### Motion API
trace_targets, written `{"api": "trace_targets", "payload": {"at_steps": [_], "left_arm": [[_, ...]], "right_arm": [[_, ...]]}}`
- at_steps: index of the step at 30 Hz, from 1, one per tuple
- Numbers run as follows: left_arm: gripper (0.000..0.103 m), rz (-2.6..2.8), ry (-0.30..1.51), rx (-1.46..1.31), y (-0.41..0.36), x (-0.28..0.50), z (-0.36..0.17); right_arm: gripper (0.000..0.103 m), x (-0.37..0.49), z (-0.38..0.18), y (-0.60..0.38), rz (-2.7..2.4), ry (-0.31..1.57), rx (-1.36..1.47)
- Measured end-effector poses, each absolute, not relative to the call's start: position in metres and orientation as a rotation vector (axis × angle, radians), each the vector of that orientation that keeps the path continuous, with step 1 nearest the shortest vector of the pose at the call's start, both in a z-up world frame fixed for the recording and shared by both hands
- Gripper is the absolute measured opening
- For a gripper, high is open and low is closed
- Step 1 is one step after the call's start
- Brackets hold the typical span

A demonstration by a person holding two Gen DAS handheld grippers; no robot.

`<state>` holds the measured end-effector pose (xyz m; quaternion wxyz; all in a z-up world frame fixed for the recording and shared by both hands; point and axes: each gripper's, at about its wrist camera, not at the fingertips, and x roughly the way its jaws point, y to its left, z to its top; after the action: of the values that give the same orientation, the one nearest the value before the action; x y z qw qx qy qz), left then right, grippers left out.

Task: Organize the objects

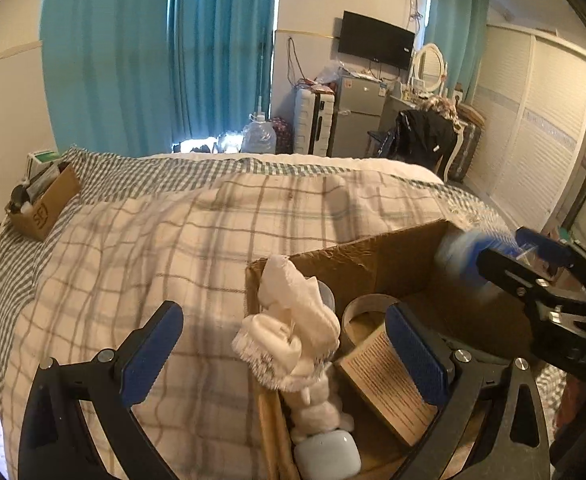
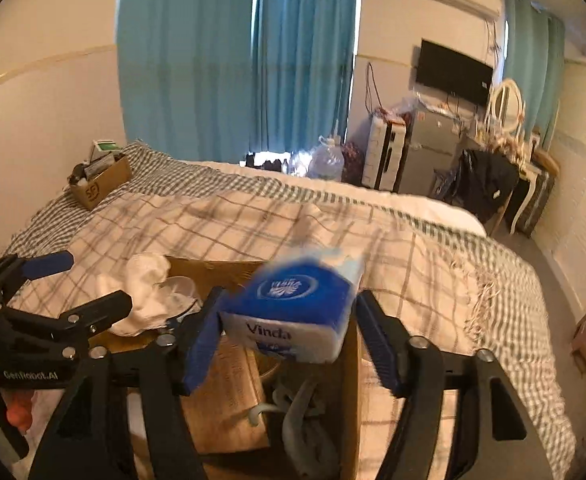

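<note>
A blue and white Vinda tissue pack (image 2: 297,312) is seen between the fingers of the right gripper (image 2: 289,332), directly above the open cardboard box (image 1: 373,256) that sits on the checked blanket (image 1: 173,240) of the bed. The left finger lies against the pack's side, while a gap appears between the pack and the right finger, so whether the pack is pinched or just let go cannot be told; the pack is motion-blurred in both views. Its long axis is judged to run roughly left to right across the jaws, tilted with its right end higher and farther. The coming move turns on one relation: the pack hangs over the right part of the box, so a straight drop or lowering would be expected to land it inside. The right gripper is by far the nearer tool. The left gripper (image 1: 289,360) is held spread and empty over the near left part of the box, with a white cloth (image 1: 293,320) draped over the box's left wall between its fingers. Inside the box a roll of tape (image 1: 365,308), a printed booklet (image 1: 389,380) and a small white case (image 1: 329,456) can be made out; the box floor under the pack is largely hidden, and the grey item at its near end in the right view cannot be identified. A second box (image 1: 45,204) rests at the far left of the bed.
</note>
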<state>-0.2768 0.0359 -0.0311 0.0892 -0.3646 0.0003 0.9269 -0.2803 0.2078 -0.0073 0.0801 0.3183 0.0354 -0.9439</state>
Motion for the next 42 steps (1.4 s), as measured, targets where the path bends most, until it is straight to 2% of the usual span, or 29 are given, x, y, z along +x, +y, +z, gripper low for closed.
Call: {"api": "trace_targets", "payload": {"at_steps": [5,12,18,23,30,37,42], "left_arm": [[0.103,2.758,0.026,-1.095,0.045,-0.274,-0.03],[0.103,2.79,0.016,-1.012,0.05,-0.228,0.023],[0.103,2.86,0.013,-0.864,0.046,-0.17,0.079],[0.103,2.91,-0.02,-0.783,0.037,-0.133,0.098],[0.103,2.963,-0.124,-0.725,0.016,-0.108,0.075],[0.103,3.019,-0.075,-0.716,0.008,-0.105,0.034],[0.103,2.988,-0.123,-0.773,0.003,-0.106,0.012]], "right_arm": [[0.084,-0.264,0.004,0.229,-2.845,0.027,0.9],[0.088,-0.207,0.056,0.249,-2.939,0.099,0.884],[0.102,-0.126,0.118,0.255,-3.008,0.146,0.746],[0.102,-0.086,0.14,0.247,-3.024,0.225,0.714],[0.102,-0.06,0.108,0.224,-3.041,0.303,0.693],[0.102,-0.081,0.042,0.226,-3.035,0.128,0.727],[0.102,-0.095,0.022,0.225,-3.08,0.149,0.817]]}}
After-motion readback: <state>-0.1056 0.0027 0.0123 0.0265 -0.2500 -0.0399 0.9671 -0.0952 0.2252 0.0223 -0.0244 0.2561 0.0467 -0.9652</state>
